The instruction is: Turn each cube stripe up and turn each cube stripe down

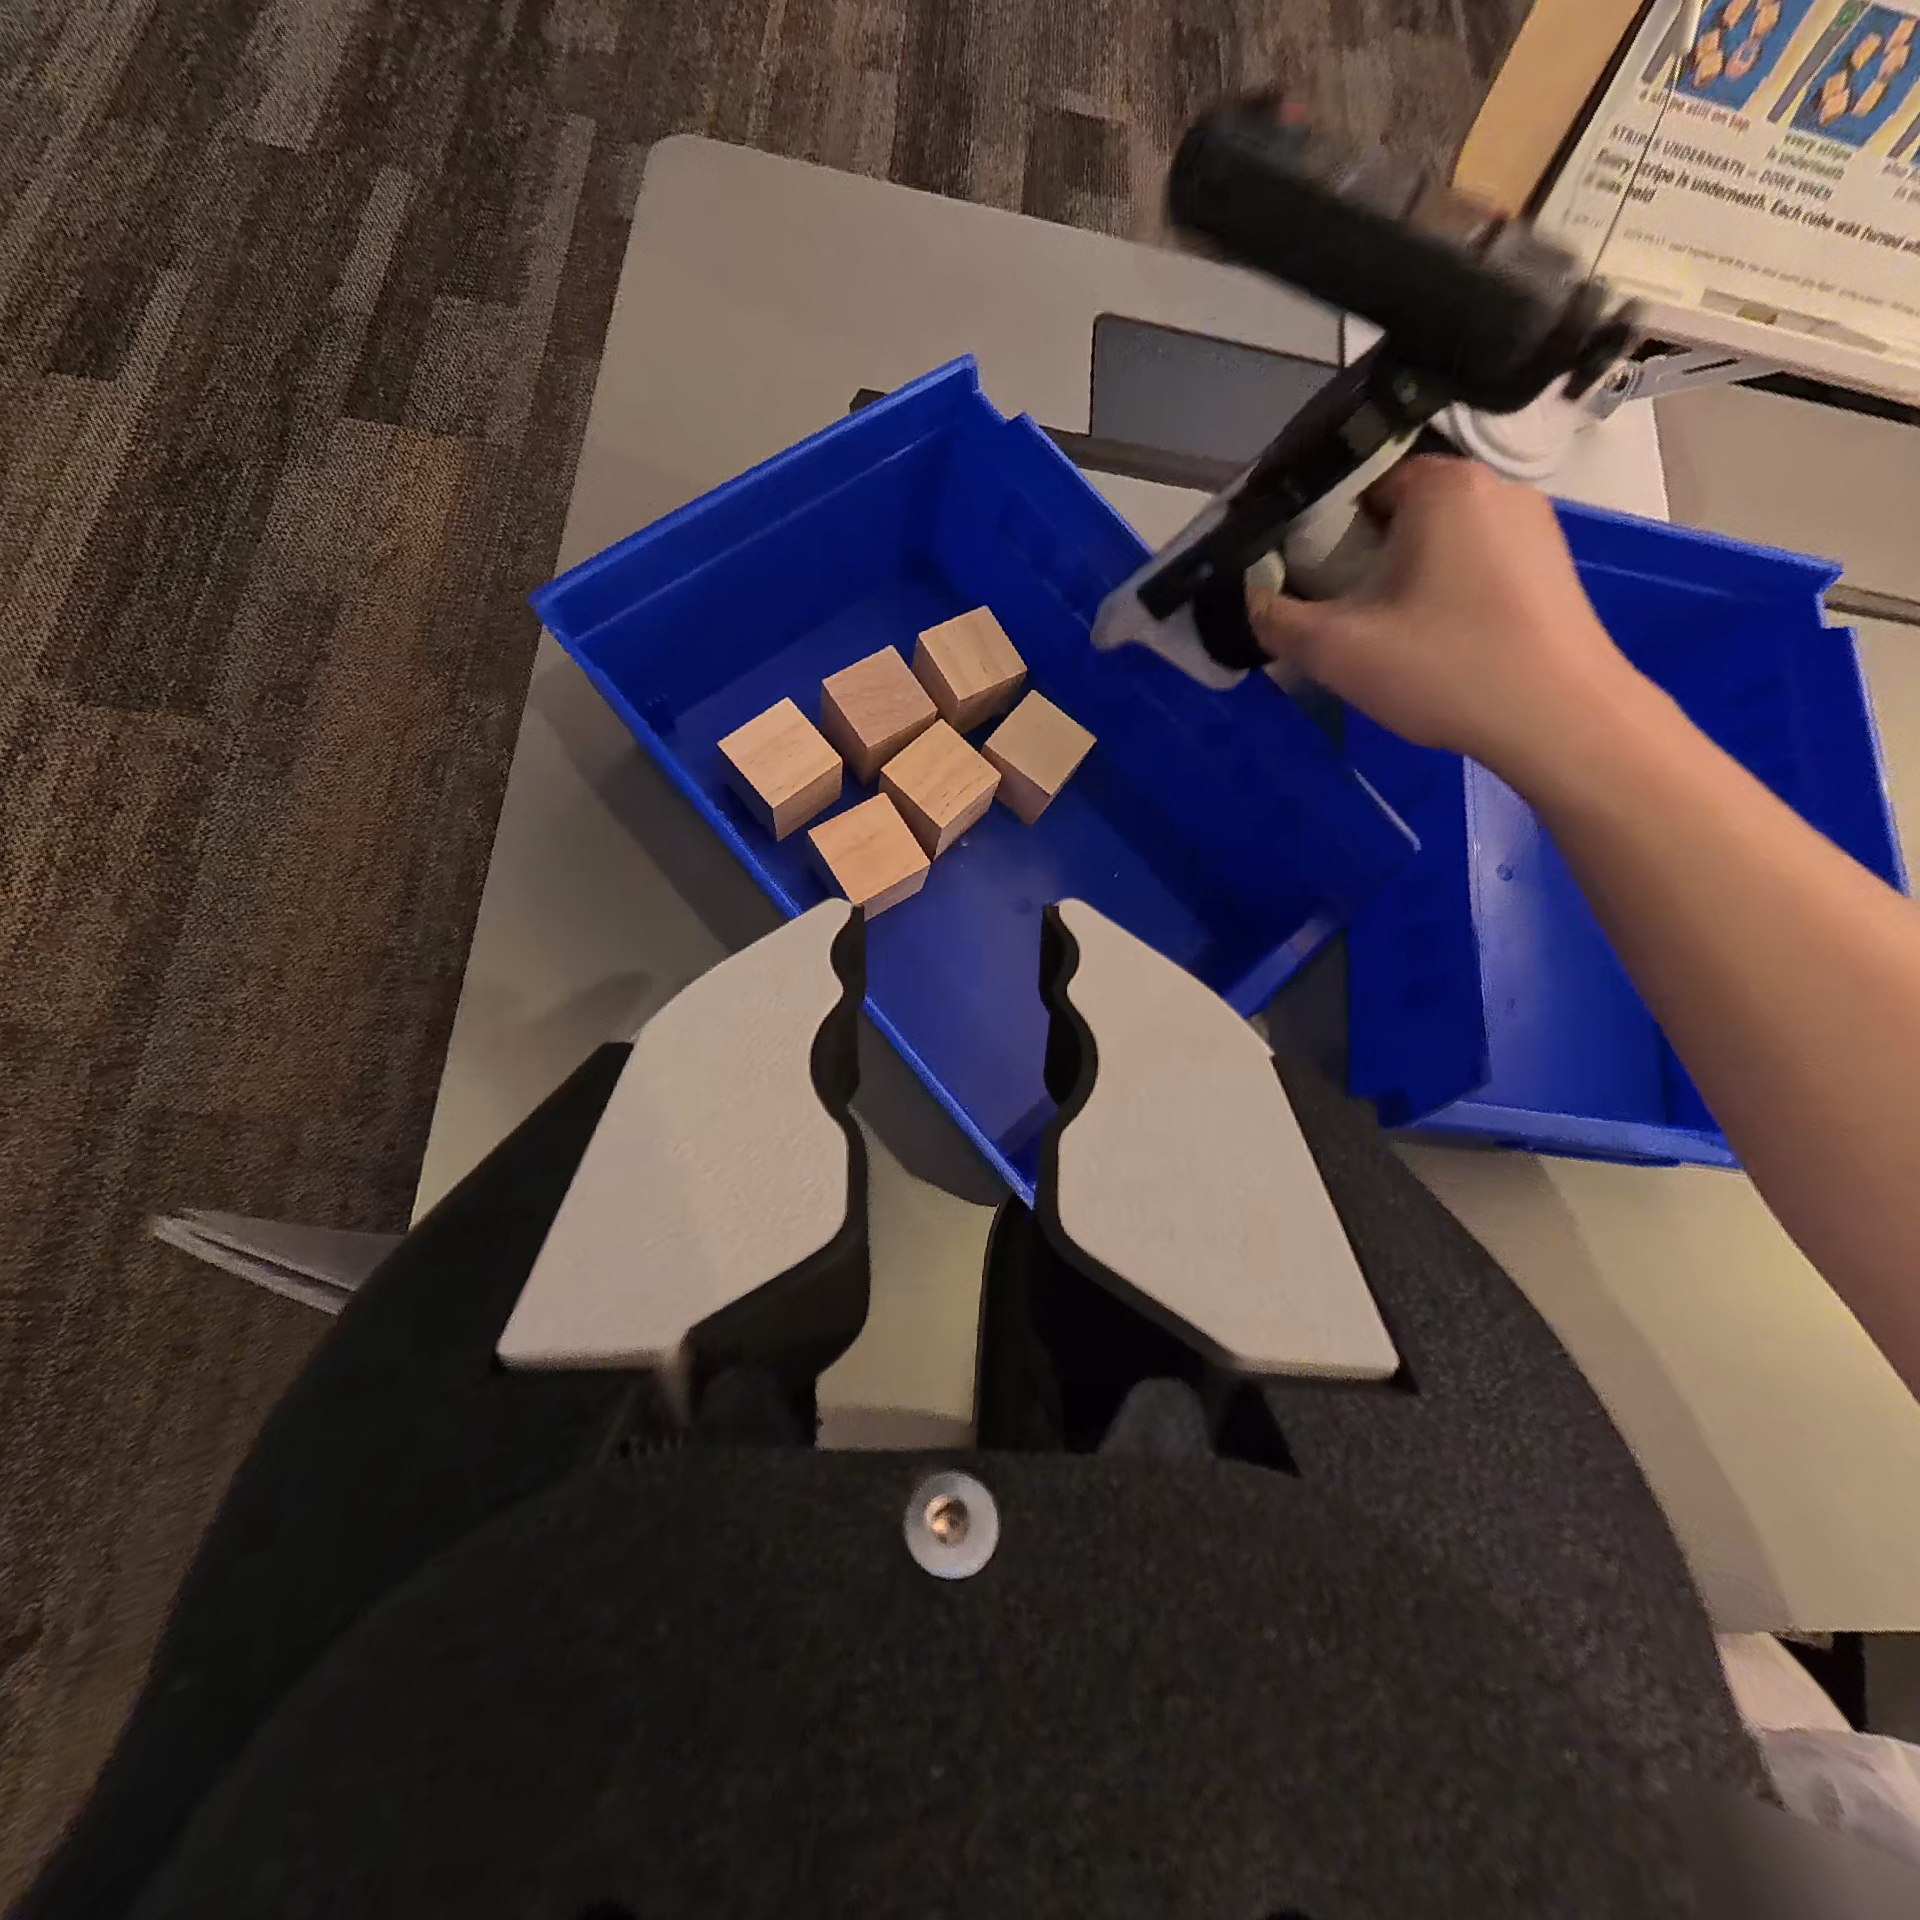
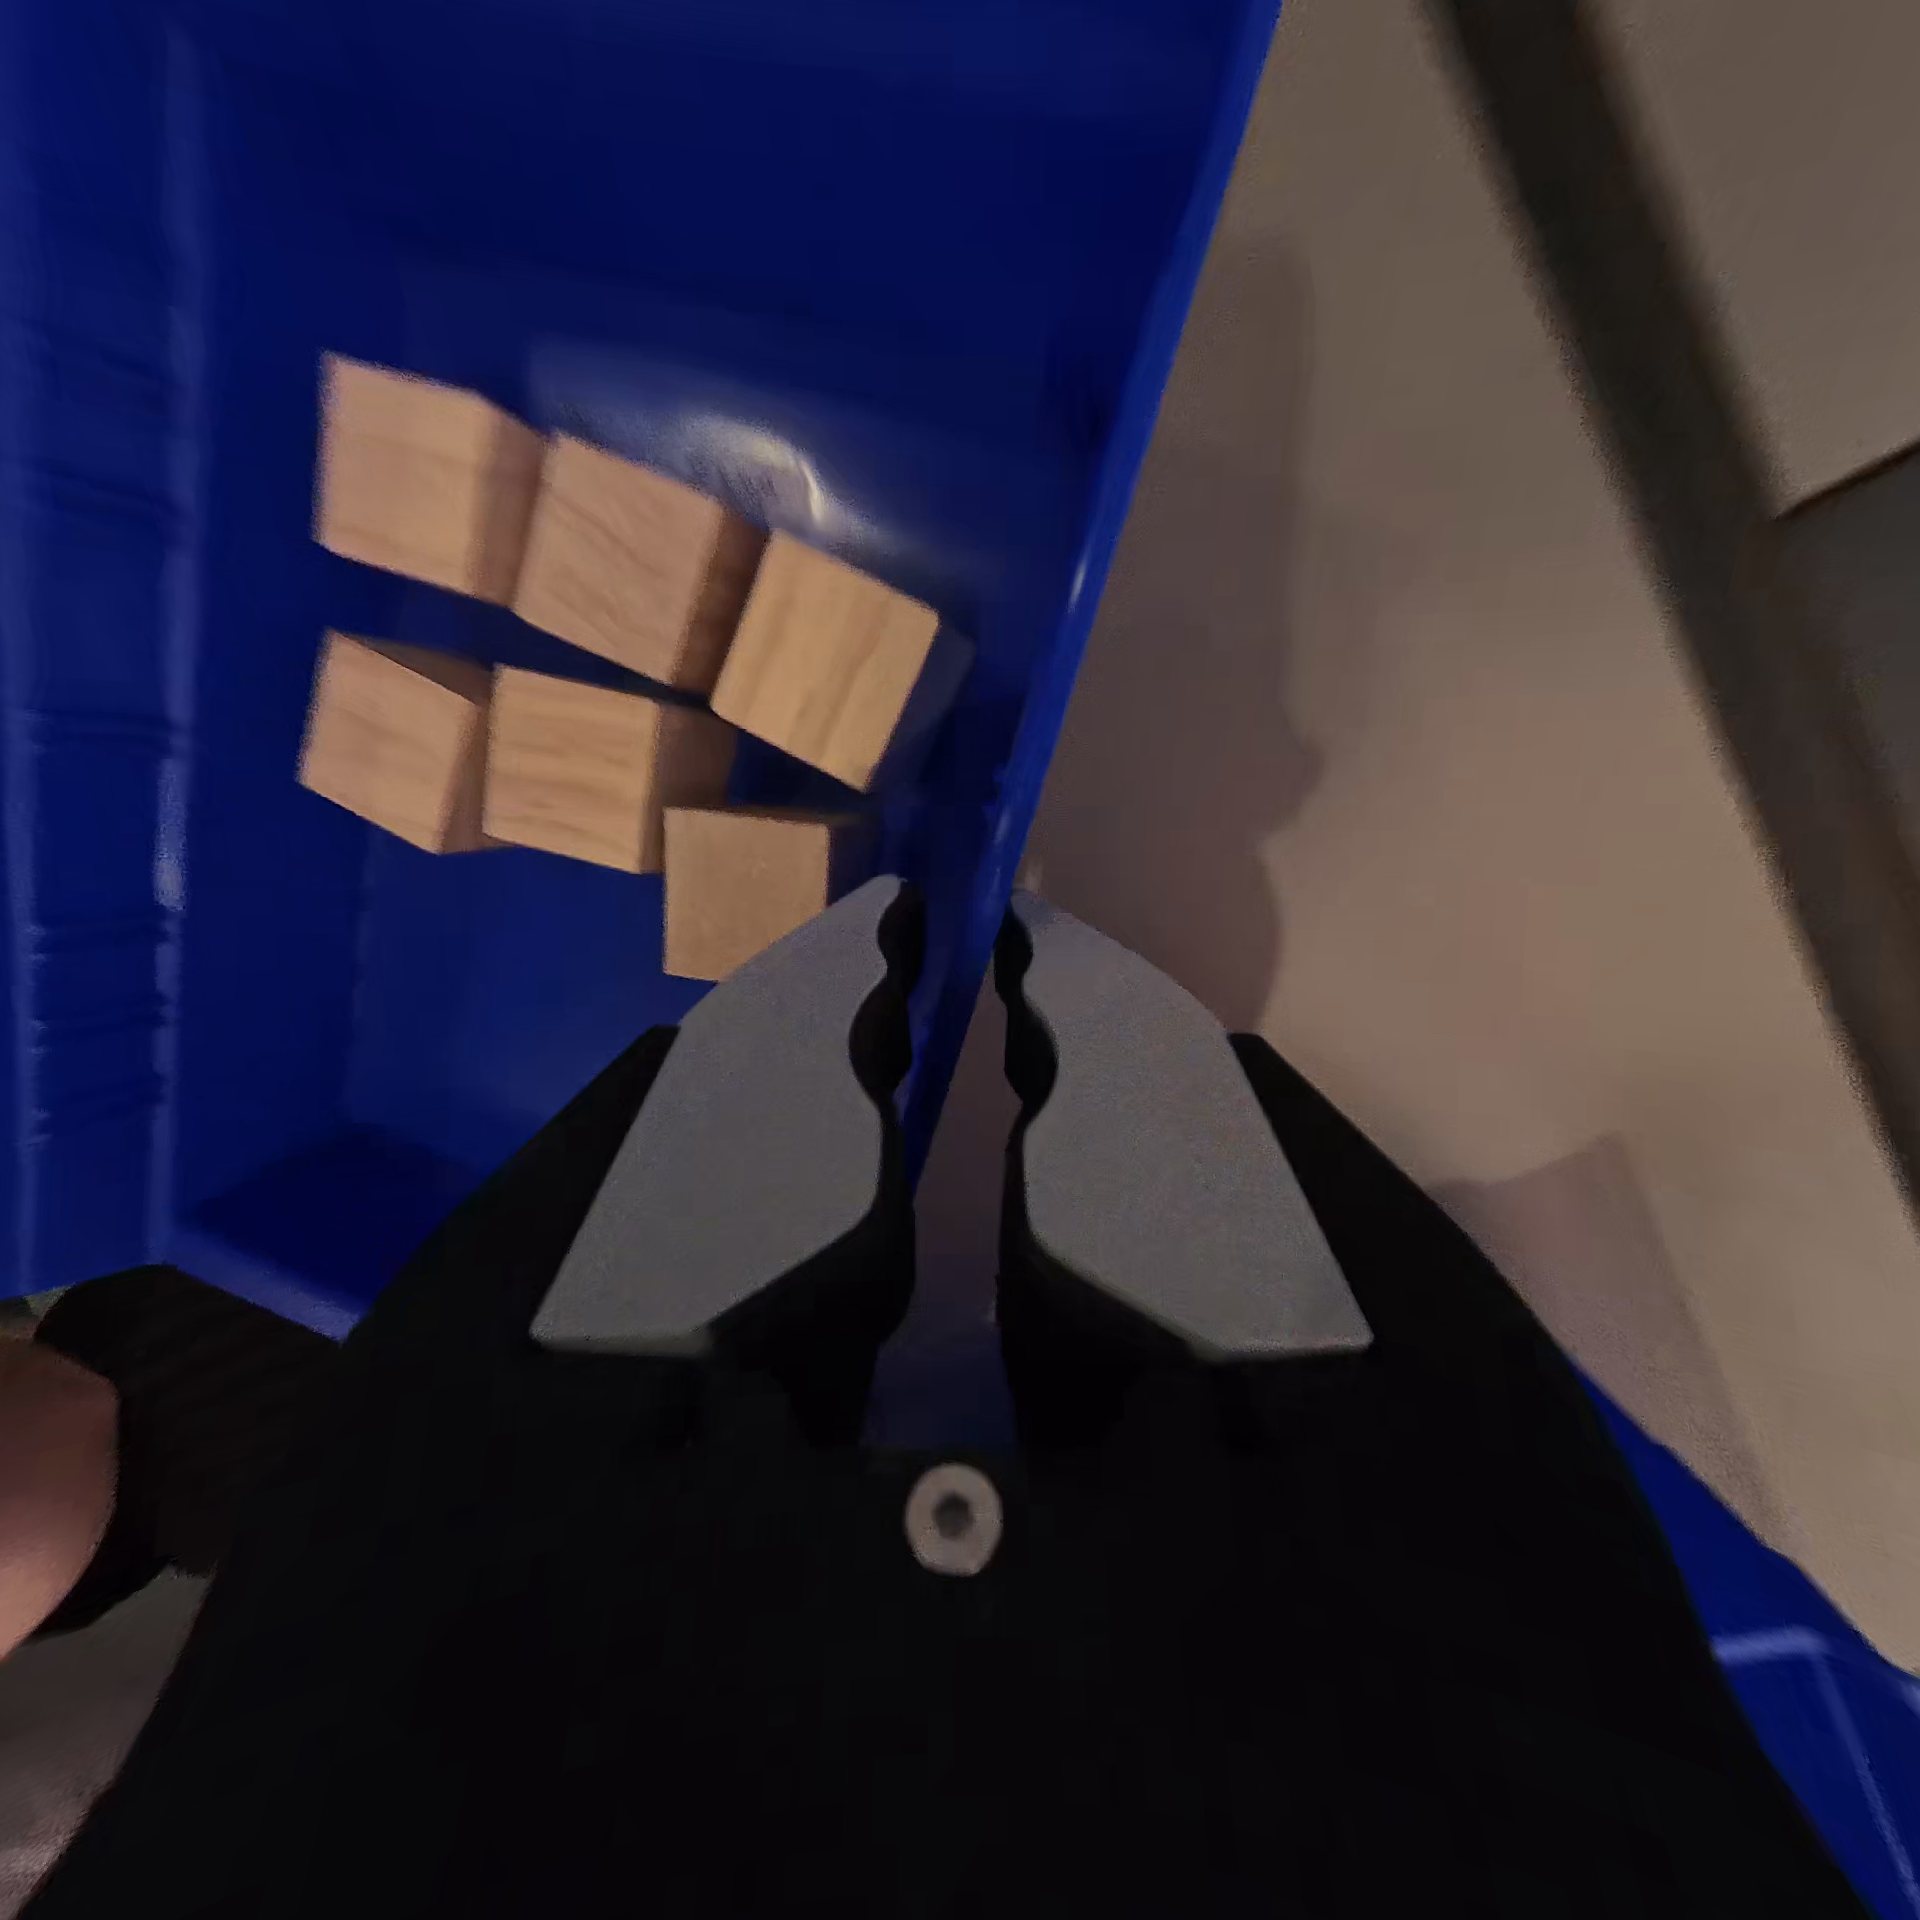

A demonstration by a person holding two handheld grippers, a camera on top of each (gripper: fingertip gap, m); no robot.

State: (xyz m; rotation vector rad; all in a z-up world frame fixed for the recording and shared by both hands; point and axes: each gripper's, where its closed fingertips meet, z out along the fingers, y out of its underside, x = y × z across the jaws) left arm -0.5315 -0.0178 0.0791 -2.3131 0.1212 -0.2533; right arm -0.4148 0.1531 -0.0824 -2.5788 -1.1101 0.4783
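Several plain wooden cubes (image 1: 904, 758) sit bunched together on the floor of a blue bin (image 1: 748, 499); no stripe shows on any visible face. My left gripper (image 1: 951, 914) is open and empty, hovering over the bin's near corner, just short of the nearest cube. My right gripper (image 2: 956, 904) straddles the bin's side wall (image 2: 1091, 520), one finger inside and one outside, closed on it. The cubes (image 2: 623, 644) lie just ahead and left of it. In the left wrist view, the right gripper (image 1: 1122, 623) is at the bin's far right wall, held by a hand.
A second blue bin (image 1: 1662, 831) lies to the right, partly under the first. Both rest on a grey table (image 1: 831, 270) beside carpeted floor (image 1: 260, 416). An instruction sheet (image 1: 1766, 135) stands at the back right.
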